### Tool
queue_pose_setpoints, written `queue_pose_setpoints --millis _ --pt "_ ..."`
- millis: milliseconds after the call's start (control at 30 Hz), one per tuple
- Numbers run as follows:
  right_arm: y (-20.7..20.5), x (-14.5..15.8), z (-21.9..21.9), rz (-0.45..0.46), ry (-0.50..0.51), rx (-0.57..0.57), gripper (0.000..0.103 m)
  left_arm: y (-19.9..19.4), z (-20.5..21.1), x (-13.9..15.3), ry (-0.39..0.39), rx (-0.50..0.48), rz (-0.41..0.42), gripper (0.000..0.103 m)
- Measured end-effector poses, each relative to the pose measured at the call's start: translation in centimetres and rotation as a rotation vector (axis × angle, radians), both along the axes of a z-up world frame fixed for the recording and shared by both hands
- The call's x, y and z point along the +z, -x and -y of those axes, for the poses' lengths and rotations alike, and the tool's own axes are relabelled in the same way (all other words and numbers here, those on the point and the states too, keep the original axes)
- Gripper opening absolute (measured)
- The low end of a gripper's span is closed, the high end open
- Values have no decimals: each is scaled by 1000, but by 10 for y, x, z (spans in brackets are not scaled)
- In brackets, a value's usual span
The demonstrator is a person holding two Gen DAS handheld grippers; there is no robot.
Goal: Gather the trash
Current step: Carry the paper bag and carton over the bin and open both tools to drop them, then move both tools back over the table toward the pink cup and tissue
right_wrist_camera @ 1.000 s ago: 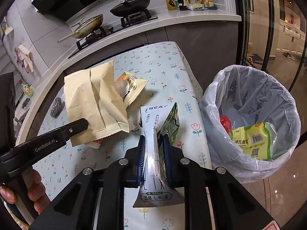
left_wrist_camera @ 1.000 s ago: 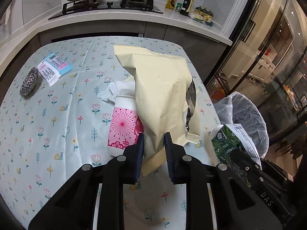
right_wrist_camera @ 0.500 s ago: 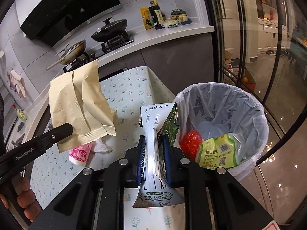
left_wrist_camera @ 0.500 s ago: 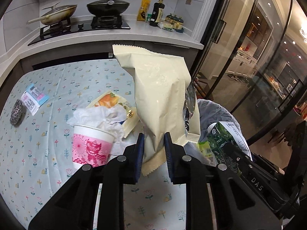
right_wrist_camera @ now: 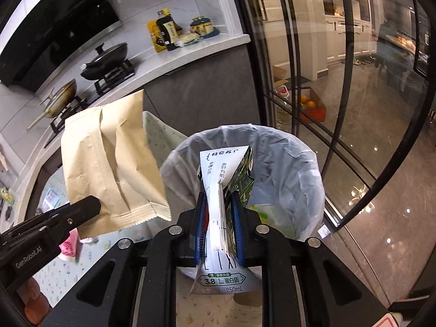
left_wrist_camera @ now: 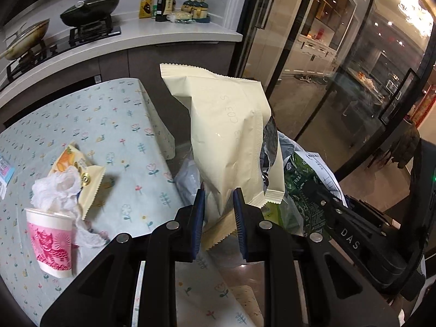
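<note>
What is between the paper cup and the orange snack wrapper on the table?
Crumpled white tissue, spilling from the cup up against the wrapper; the left wrist view shows it.

We see a white kitchen counter (left_wrist_camera: 174, 34) along the back wall, carrying a gas stove (left_wrist_camera: 90, 31) with a lidded black wok (left_wrist_camera: 91, 9) and, to its left, a pale frying pan (left_wrist_camera: 26, 36). Further right on the counter stand a yellow packet (left_wrist_camera: 146, 5), a dark sauce bottle (left_wrist_camera: 164, 0) and a small cluster of jars (left_wrist_camera: 194, 8). A black range hood (right_wrist_camera: 54, 27) hangs above the stove. On the right, dark-framed glass doors (right_wrist_camera: 340, 81) open onto a glossy floor, where a cardboard box with oranges (right_wrist_camera: 310, 106) sits.
</note>
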State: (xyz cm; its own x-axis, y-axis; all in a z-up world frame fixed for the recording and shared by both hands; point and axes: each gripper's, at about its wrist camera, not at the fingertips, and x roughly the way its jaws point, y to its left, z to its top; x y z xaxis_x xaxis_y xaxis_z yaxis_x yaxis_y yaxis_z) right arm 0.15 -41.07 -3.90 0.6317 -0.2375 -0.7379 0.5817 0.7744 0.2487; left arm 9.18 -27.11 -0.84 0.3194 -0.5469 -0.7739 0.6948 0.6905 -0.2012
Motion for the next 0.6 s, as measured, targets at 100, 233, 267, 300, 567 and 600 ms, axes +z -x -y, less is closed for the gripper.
queue_pose_setpoints --millis 100,233,267,300,567,600 --pt "-3 -9 9 -15 -9 -19 18 -1 17 -9 -14 -22 -4 24" --pt "-6 -18 15 -12 -18 -45 31 -5 29 -17 -24 -36 -19 39" --pt "-6 -18 16 -5 -16 -52 41 -5 29 -18 -24 -29 -9 46" --pt "-5 -17 17 4 -13 -59 45 -5 29 -18 -23 -22 -3 49" --pt "-4 -10 13 32 -6 -55 54 -13 14 -15 -2 38 -5 63" --pt "-3 -9 11 34 -5 -52 54 -13 11 -15 -2 45 -5 64"
